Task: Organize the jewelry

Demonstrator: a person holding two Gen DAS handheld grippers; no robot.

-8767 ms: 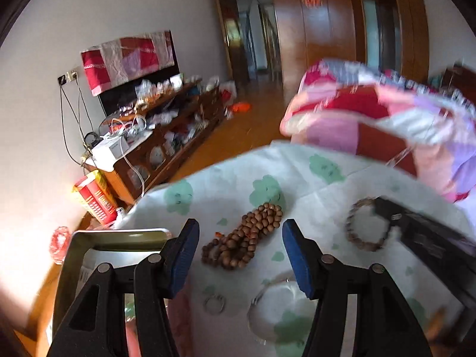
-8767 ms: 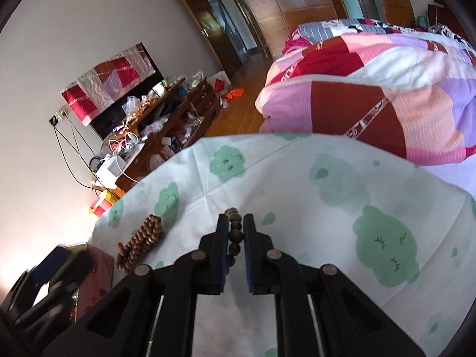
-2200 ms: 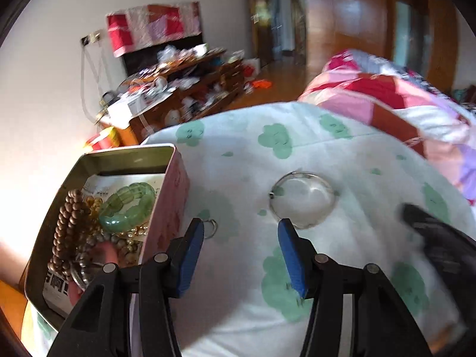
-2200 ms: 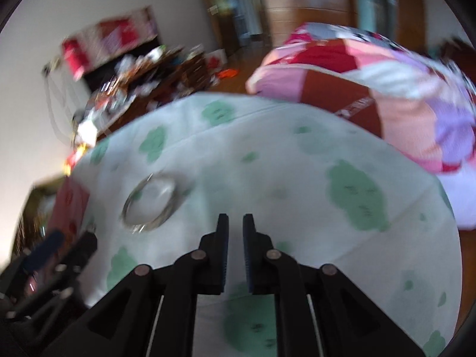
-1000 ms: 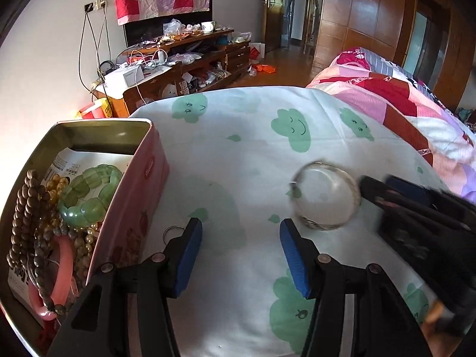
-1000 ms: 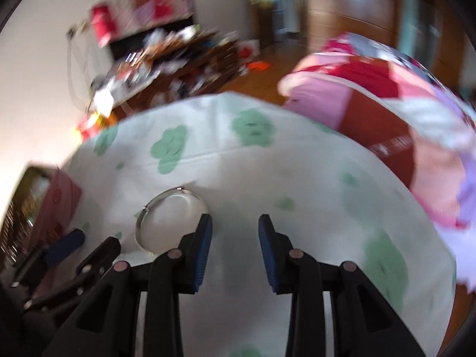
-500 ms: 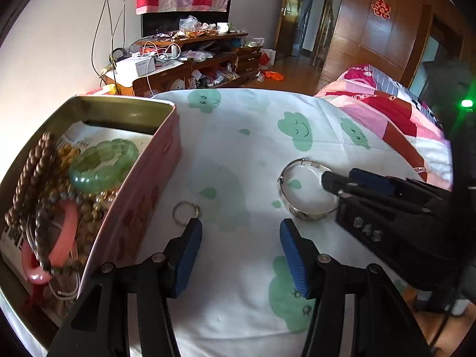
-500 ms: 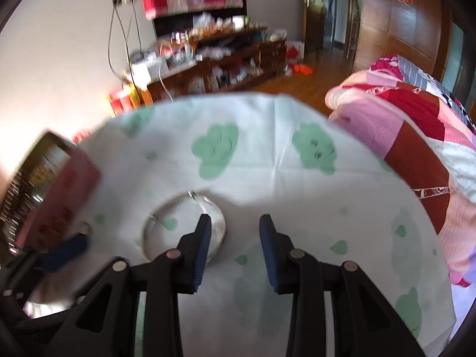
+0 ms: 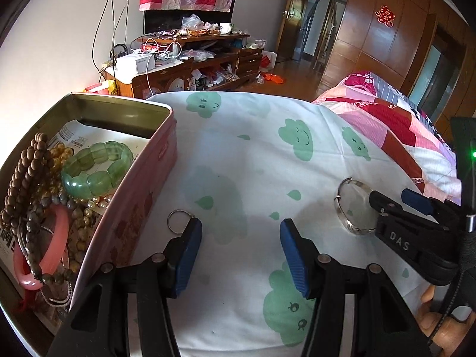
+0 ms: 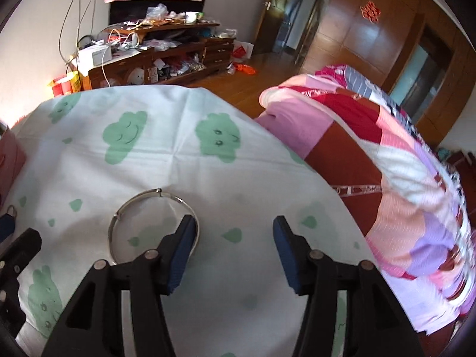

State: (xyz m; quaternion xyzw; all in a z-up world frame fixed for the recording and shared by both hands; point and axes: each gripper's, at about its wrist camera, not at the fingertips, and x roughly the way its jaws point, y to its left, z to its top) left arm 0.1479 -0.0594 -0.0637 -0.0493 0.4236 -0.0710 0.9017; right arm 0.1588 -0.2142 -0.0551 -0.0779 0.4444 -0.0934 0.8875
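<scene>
A silver bangle point(image 10: 142, 223) lies flat on the cloud-print sheet point(image 10: 178, 160). My right gripper point(image 10: 235, 238) hovers over its right side with jaws opening; the left finger stands over the rim, and only bare sheet lies between the fingers. In the left wrist view the same bangle point(image 9: 348, 205) shows at the right, with the right gripper point(image 9: 395, 200) at it. My left gripper point(image 9: 239, 239) is open over the sheet. A small metal ring point(image 9: 177, 221) lies just left of its left finger. The pink tin point(image 9: 142, 196) at the left holds a green bracelet point(image 9: 95, 168), wooden beads point(image 9: 25, 172) and a pink bangle point(image 9: 56, 250).
A folded patchwork quilt point(image 10: 386, 178) rises at the right of the bed. Beyond the bed's far edge stand a cluttered wooden cabinet point(image 9: 190, 68) and a wooden floor. A hand point(image 9: 443, 321) shows at the lower right of the left wrist view.
The right gripper's jaws have spread much wider and it has shifted right over the bangle's edge. The left gripper has stayed open above the sheet near the small ring.
</scene>
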